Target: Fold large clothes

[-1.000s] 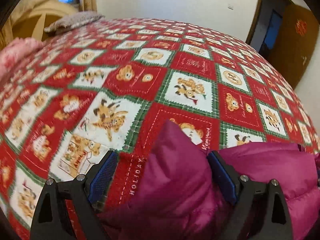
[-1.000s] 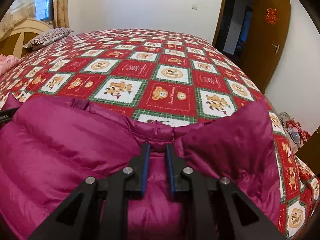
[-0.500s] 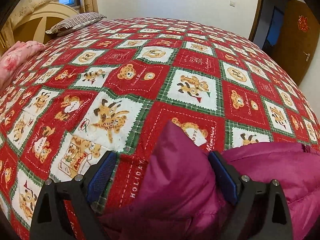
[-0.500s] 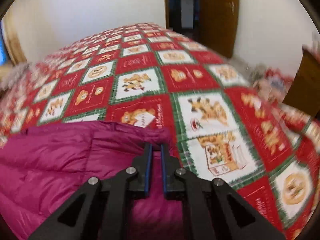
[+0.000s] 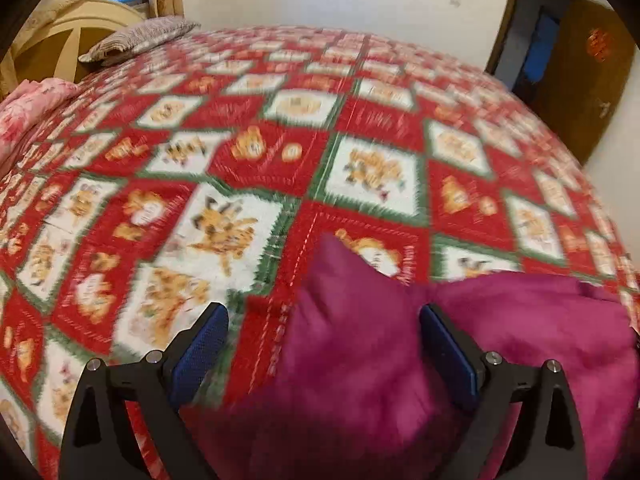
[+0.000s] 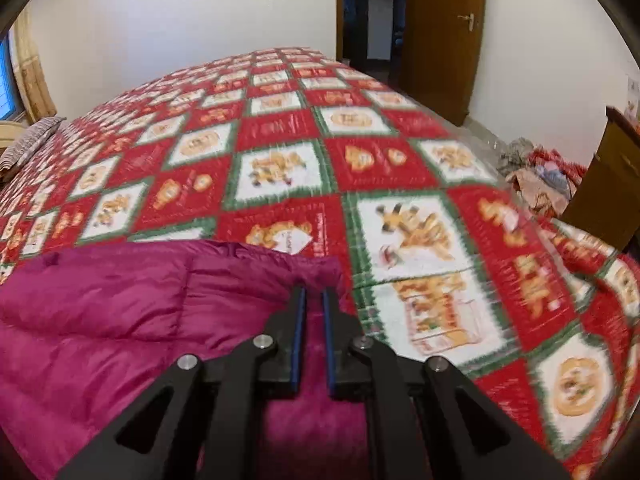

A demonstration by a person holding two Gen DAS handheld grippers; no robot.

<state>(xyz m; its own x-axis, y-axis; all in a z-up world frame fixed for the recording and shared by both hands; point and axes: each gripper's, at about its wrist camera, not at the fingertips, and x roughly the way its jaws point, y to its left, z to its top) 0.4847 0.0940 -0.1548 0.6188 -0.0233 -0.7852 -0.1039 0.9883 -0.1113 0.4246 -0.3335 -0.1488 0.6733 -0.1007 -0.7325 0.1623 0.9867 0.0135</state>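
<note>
One magenta puffer jacket (image 6: 120, 320) lay on the bed's patchwork quilt (image 6: 280, 128), at the near edge in both wrist views. It looked light, soft, puffy and a bit slick, so it would likely slump and slide rather than hold a crease; best taken at corners or hems, pinching a thin edge, not the padded bulk. Right hand-held gripper (image 6: 313, 300) had its jaws together, clamped on the jacket's corner fabric. Left hand-held gripper (image 5: 320, 332) had its jaws wide apart, a peaked jacket corner (image 5: 340, 280) standing between them; the right pad was against the fabric, the left pad clear of it. Count: one jacket, two grippers, one striped pillow (image 5: 140, 36), one pink bedding pile (image 5: 28, 108), one door (image 6: 444, 40).
</note>
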